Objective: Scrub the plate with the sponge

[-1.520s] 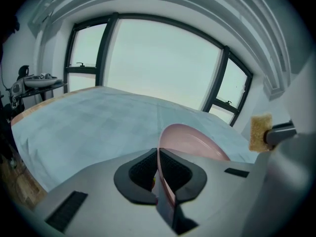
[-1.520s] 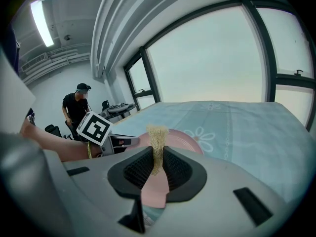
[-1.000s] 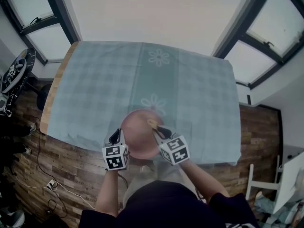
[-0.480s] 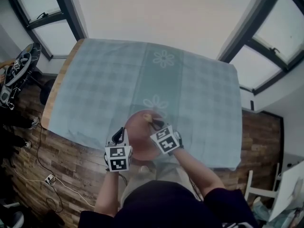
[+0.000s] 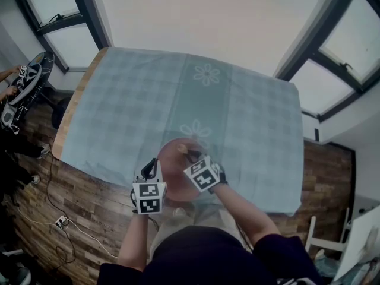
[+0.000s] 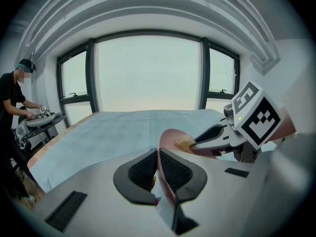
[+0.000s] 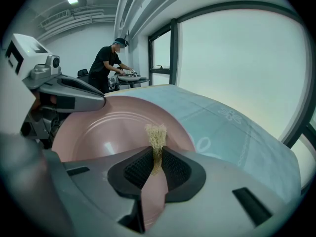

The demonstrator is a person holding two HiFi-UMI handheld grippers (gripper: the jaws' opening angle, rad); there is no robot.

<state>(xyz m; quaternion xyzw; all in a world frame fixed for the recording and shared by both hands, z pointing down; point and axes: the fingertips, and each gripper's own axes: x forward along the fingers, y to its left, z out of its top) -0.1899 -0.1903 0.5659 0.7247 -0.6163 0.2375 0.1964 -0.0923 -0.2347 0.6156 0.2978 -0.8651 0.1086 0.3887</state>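
Note:
A pink plate (image 5: 172,166) is held tilted above the near edge of the table. My left gripper (image 5: 149,172) is shut on its left rim, and the rim runs edge-on between the black pads (image 6: 143,168) in the left gripper view. My right gripper (image 5: 192,157) is shut on a tan fibrous sponge (image 7: 156,135), whose frayed tip rests against the plate's inner face (image 7: 106,130). The left gripper view shows the sponge (image 6: 184,142) on the plate (image 6: 170,136) with the right gripper (image 6: 197,142) behind it. In the right gripper view the left gripper (image 7: 96,99) reaches over the plate's far rim.
A pale blue checked tablecloth (image 5: 148,100) with flower prints covers the wooden table (image 5: 64,114). A person (image 7: 106,65) works at a stand with equipment (image 5: 21,91) to the left. Windows surround the room, and cables lie on the wooden floor (image 5: 65,218).
My right gripper has slid the sponge a little leftward across the plate. My left gripper keeps its hold on the rim. The head view has shifted slightly.

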